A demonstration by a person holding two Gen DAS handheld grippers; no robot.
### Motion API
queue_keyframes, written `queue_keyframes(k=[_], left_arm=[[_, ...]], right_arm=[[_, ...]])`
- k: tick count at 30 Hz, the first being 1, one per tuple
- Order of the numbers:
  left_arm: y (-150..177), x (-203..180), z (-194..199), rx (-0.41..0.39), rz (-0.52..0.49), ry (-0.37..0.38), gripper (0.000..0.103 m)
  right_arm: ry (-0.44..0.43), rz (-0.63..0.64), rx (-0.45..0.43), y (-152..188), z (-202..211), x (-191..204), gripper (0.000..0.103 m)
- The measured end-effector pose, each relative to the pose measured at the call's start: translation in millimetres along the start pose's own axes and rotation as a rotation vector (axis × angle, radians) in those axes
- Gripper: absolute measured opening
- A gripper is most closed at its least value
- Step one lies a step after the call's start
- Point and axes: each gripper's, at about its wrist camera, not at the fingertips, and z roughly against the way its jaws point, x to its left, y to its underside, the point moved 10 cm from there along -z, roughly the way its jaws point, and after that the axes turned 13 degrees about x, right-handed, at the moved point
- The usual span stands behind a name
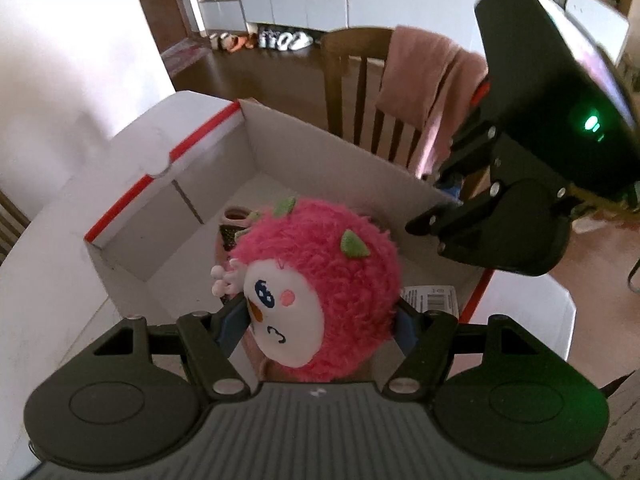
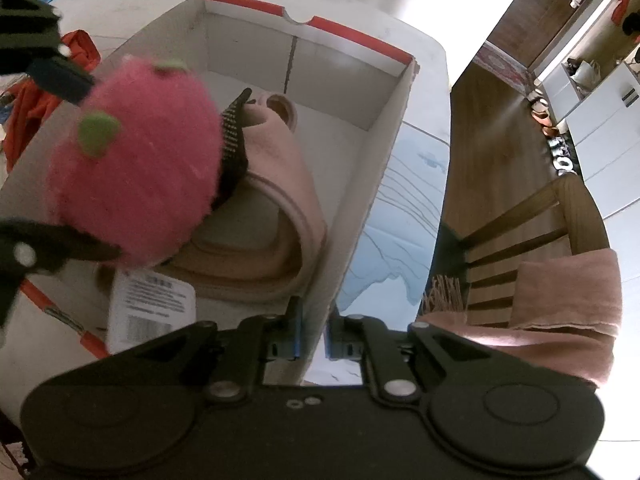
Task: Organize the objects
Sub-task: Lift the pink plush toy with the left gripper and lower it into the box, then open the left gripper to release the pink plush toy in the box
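A fluffy pink plush toy [image 1: 340, 264] with a white face and green leaves hangs over the open white cardboard box [image 1: 320, 152]. My left gripper [image 1: 320, 320] is shut on it, one finger on each side. From the right wrist view the plush toy [image 2: 136, 168] sits at the left between the left gripper's fingers [image 2: 60, 76]. My right gripper [image 2: 314, 320] is shut on the box's right wall [image 2: 360, 208]. In the left wrist view the right gripper [image 1: 444, 208] clamps that wall's top edge. A pink slipper [image 2: 280, 184] and a barcode label [image 2: 152, 304] lie inside the box.
The box stands on a white table [image 1: 48, 280]. A wooden chair [image 1: 348, 80] draped with a pink cloth [image 1: 424, 80] is just past the box. A pale blue patterned sheet [image 2: 392, 220] lies beside the box. An orange cloth [image 2: 80, 52] is at the left.
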Motion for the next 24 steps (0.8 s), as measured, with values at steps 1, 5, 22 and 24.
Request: queue_keyframes(k=[1, 5, 22, 24], left_arm=[[-0.8, -0.8, -3.6, 0.011, -0.007, -0.005, 0.072], [-2.1, -2.6, -16.8, 0.048, -0.015, -0.003, 0.073], [14.8, -5.0, -37.5, 0.096, 0.054, 0.069, 0.084], [17.6, -4.9, -37.2, 0.092, 0.064, 0.077, 0.086]], right_arm=[[-0.001, 0.001, 0.000, -0.1, -0.1, 0.2, 0.009], [-0.002, 0.002, -0.001, -0.1, -0.2, 0.7, 0.009], [0.003, -0.001, -0.001, -1.5, -1.9, 1.3, 0.009], [0.003, 0.000, -0.001, -1.5, -1.6, 1.5, 0.009]])
